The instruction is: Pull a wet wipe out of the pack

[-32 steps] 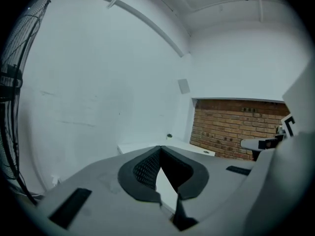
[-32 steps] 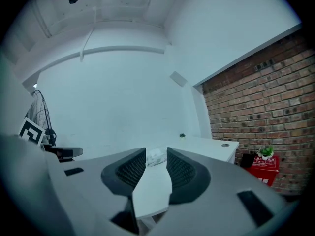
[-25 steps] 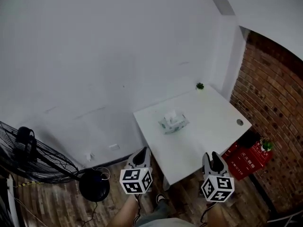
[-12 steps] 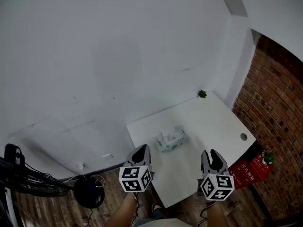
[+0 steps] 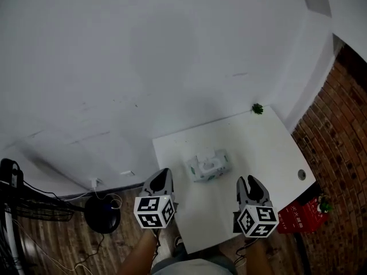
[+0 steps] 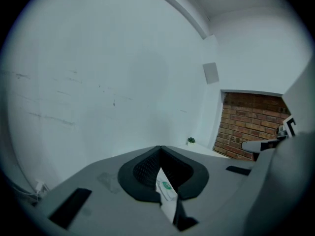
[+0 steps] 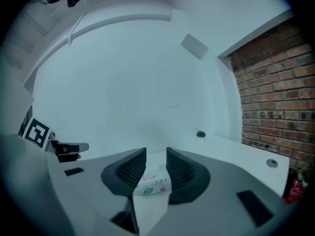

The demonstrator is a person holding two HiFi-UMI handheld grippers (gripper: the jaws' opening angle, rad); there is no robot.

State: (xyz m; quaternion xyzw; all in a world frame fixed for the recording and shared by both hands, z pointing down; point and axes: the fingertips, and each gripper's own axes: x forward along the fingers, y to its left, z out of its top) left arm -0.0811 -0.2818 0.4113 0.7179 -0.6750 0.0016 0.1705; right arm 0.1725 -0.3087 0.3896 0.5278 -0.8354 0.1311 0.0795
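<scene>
A wet wipe pack (image 5: pixel 209 166), white with green print, lies flat on the near left part of a white table (image 5: pixel 258 148). Both grippers hover short of the table's near edge, apart from the pack. My left gripper (image 5: pixel 160 177) is down-left of it with its jaws closed tip to tip and nothing between them. In the left gripper view the pack (image 6: pixel 166 190) shows below the meeting tips (image 6: pixel 160 148). My right gripper (image 5: pixel 250 182) is down-right of the pack, jaws slightly apart and empty. The right gripper view frames the pack (image 7: pixel 153 183) in the gap (image 7: pixel 156 154).
A small green plant (image 5: pixel 257 109) stands at the table's far corner, and a cable hole (image 5: pixel 301 175) marks its right side. A brick wall (image 5: pixel 344 119) and a red box (image 5: pixel 299 216) lie to the right. A fan's black base (image 5: pixel 103 221) and cables sit on the wooden floor at left.
The view has swung so the table sits more centred and closer. Both grippers have come nearer the table's front edge. The fan has slid mostly out of view at left.
</scene>
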